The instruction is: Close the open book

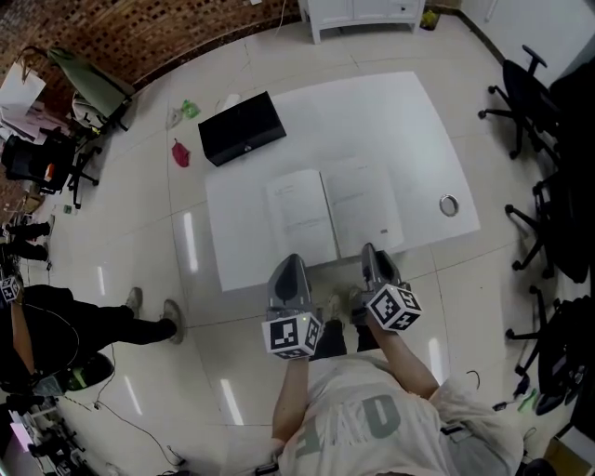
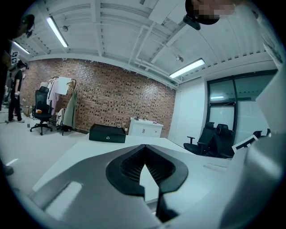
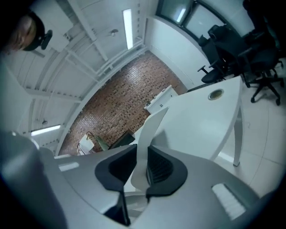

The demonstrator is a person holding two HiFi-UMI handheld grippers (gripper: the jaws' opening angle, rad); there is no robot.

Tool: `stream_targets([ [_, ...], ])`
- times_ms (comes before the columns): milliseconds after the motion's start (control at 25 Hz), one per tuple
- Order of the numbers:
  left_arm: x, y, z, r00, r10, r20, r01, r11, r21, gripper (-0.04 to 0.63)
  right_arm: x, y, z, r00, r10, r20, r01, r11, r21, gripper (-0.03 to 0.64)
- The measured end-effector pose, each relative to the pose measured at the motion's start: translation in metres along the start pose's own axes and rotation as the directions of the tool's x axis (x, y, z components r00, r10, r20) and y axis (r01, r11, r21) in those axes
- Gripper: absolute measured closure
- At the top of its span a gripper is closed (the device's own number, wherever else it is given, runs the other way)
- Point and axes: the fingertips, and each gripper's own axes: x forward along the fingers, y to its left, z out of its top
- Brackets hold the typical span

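An open book point(image 1: 330, 214) with white pages lies on the white table point(image 1: 372, 121), close to its near edge. My right gripper point(image 1: 370, 253) is at the near edge of the book's right half. In the right gripper view the gripper point(image 3: 142, 166) is shut on a white leaf of the book point(image 3: 153, 127), which stands up on edge between the pads. My left gripper point(image 1: 290, 267) hovers just short of the table's edge, below the book's left half. Seen in the left gripper view, that gripper point(image 2: 144, 148) has its tips together and holds nothing.
A black box point(image 1: 242, 127) sits at the table's far left corner, also seen as the black box point(image 2: 107, 133) ahead. A round cable grommet point(image 1: 449, 205) is in the table's right side. Office chairs point(image 1: 525, 93) stand to the right, a white cabinet point(image 1: 363, 14) behind, a person point(image 1: 84, 325) at left.
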Motion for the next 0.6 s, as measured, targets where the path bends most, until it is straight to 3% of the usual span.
stream_targets([
  [320,-0.017,0.023,-0.001,0.999,0.053,0.013,-0.052,0.999,-0.014,0.58,-0.001,0.025,-0.006,0.999,0.042,-0.016,-0.045,0.979,-0.198,0.538],
  [600,-0.028,0.046,0.004,0.994,0.107,0.027,-0.105,0.993,-0.043,0.58,0.005,0.062,-0.018,0.995,0.085,-0.057,-0.102,0.874,-0.475,0.534],
])
